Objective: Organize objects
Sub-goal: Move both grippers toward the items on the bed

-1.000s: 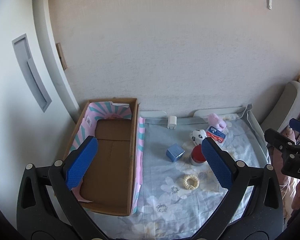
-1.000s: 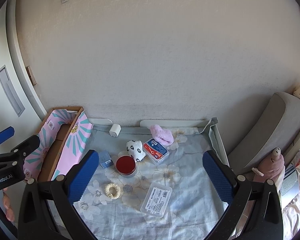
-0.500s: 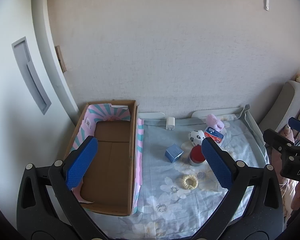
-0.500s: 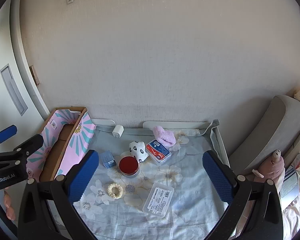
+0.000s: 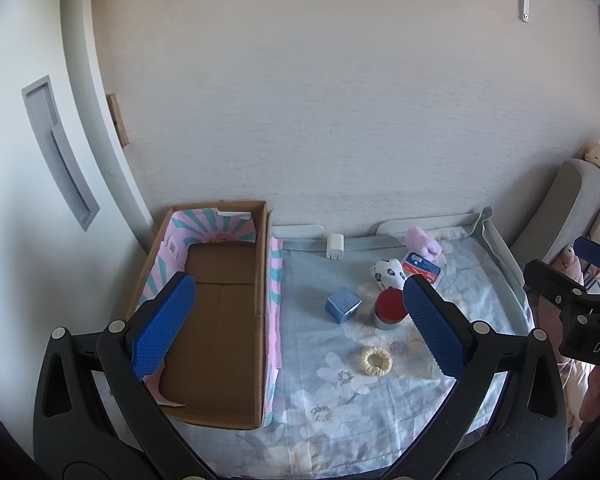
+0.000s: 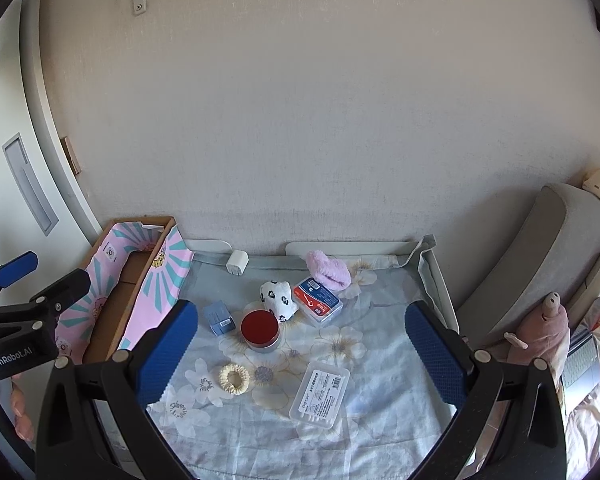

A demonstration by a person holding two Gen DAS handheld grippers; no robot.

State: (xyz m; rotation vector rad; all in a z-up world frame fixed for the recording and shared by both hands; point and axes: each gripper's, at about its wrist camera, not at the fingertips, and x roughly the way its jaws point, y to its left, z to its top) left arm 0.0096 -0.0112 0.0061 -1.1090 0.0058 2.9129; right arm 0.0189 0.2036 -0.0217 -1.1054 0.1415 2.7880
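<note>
An empty cardboard box lined in pink and teal sits at the left of the floral cloth. On the cloth lie a blue cube box, a red-lidded jar, a yellow scrunchie, a spotted white pouch, a floss case, a pink fluffy item and a white charger. A clear swab case shows in the right wrist view. My left gripper hangs open above the box's right wall. My right gripper is open above the cloth, holding nothing.
A plain wall backs the table, whose raised rim borders the right side. A grey cushion, a pink plush toy and a laptop sit to the right. A door with a recessed handle stands at the left.
Both grippers have drifted slightly, so the scene shifts a little in each view. Nothing on the cloth has moved and both stay open.
</note>
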